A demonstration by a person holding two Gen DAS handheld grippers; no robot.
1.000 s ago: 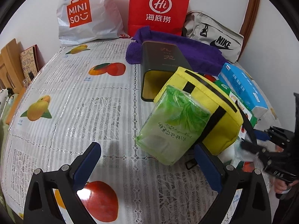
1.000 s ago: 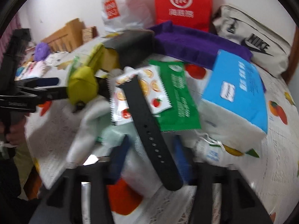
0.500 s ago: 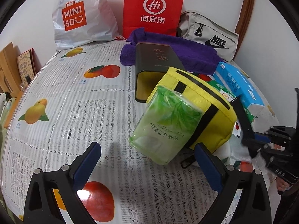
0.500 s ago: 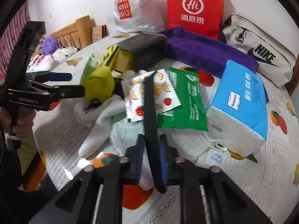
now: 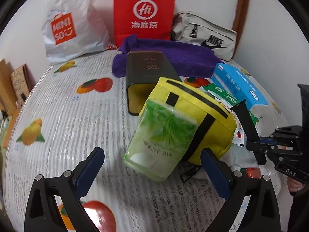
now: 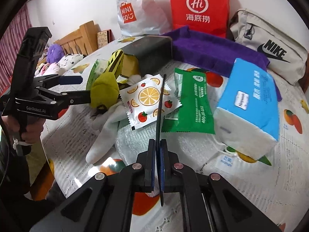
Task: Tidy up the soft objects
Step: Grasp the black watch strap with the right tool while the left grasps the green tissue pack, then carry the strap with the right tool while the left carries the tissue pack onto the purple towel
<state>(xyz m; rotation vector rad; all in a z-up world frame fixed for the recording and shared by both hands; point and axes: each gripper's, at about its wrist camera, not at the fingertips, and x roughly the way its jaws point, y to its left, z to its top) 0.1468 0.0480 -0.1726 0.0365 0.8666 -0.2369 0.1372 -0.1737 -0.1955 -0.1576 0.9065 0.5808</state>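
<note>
White walls back a worktop (image 5: 58, 116) covered in a lace cloth printed with fruit, with a white MINISO plastic bag (image 5: 71, 29), a red paper bag (image 5: 143, 13) and a grey Nike pouch (image 5: 204, 36) lined along the upper edge of both views.

In the right wrist view the right gripper (image 6: 157, 166) sits at bottom centre, its 2 blue-padded fingers pressed together on a thin black strap (image 6: 160, 108). Seen edge-on, the strap runs straight up the frame from the gripper, its long axis in line with the fingers and its tip over a white sachet printed with orange slices and strawberries (image 6: 148, 101). It looks flat, narrow and limp enough to droop if tilted. In the left wrist view the same strap rises at the right edge, above the right gripper.

The left gripper (image 5: 152, 167) is spread wide at the bottom of its own view, closed on nothing. Between its fingers and slightly ahead lies a green translucent tissue pack (image 5: 161, 137), leaning against a yellow fabric pouch with black trim (image 5: 195, 114); so the left hand is clearly nearer those 2.

To the right of the sachet lie a green foil packet (image 6: 190, 104) and a blue-and-white tissue pack (image 6: 251, 104); a purple towel (image 6: 212, 50) sits behind.

My guess: the strap is about to be carried off to wherever it belongs.
</note>
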